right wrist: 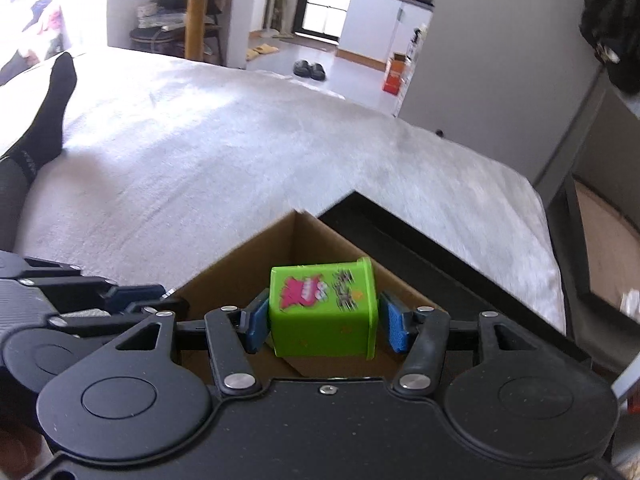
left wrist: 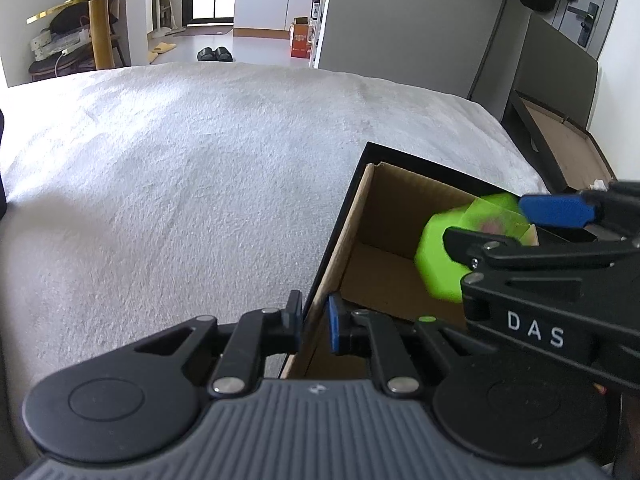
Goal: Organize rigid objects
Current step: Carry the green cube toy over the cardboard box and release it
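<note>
The green box sits between the two blue pads of the right gripper, right over the open cardboard box. The left pad is at the green box's left side. The right pad stands a little away from its other side, so there is a thin gap there. The fingers are apart and not squeezing the green box. It has a pink sticker on the side facing up, and it is tipped a bit. I cannot tell if it is touching the bottom of the cardboard box.

From the other side, the green box looks blurry, and it is inside the cardboard box, near its far right wall. The right gripper reaches in over the cardboard box from the right and points down into it.

The left gripper is at the near left edge of the cardboard box. Its two fingers are pressed on the thin cardboard wall, one outside and one inside. It also tilts down toward the cardboard box.

The cardboard box rests on a white blanket. Far to the left of the cardboard box, a leg in a black sock lies on the blanket.
</note>
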`<state>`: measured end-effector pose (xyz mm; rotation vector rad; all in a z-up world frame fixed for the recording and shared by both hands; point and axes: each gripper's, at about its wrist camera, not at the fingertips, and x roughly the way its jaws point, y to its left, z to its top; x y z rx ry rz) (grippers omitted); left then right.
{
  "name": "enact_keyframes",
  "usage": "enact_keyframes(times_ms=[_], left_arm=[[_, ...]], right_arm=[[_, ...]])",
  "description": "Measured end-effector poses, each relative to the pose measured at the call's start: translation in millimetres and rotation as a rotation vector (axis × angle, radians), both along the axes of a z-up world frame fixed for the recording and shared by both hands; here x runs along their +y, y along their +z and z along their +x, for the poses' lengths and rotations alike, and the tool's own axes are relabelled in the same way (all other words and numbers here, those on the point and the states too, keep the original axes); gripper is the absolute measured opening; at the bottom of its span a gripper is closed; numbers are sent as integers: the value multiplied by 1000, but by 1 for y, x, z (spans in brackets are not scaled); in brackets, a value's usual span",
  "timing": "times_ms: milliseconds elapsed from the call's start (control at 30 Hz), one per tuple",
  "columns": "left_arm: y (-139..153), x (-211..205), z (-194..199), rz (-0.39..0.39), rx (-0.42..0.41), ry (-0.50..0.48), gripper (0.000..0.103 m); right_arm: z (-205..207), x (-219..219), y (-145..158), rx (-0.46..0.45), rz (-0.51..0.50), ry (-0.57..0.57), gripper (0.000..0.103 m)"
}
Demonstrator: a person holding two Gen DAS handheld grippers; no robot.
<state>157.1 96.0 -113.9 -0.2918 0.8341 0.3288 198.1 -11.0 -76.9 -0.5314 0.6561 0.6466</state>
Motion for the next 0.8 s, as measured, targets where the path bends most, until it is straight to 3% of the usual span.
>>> enact_keyframes(times_ms=[433, 533, 633, 700, 800], left_arm=[[-1, -3, 1, 10, 28, -12, 13], [5, -2, 2, -26, 32, -6, 16], [14, -7, 1, 3, 23, -5, 26], [20, -11, 1, 15, 22, -6, 42], [29, -18, -2, 23, 10, -18, 51]], right_arm=[[-4, -21, 11, 31, 8, -36, 72], [-8, -30, 16, 46, 30, -53, 75], [-12, -44, 19, 60, 48, -78, 79], [-15, -54, 20, 73, 62, -100, 80], [-19, -71, 21, 99, 86, -137, 80]])
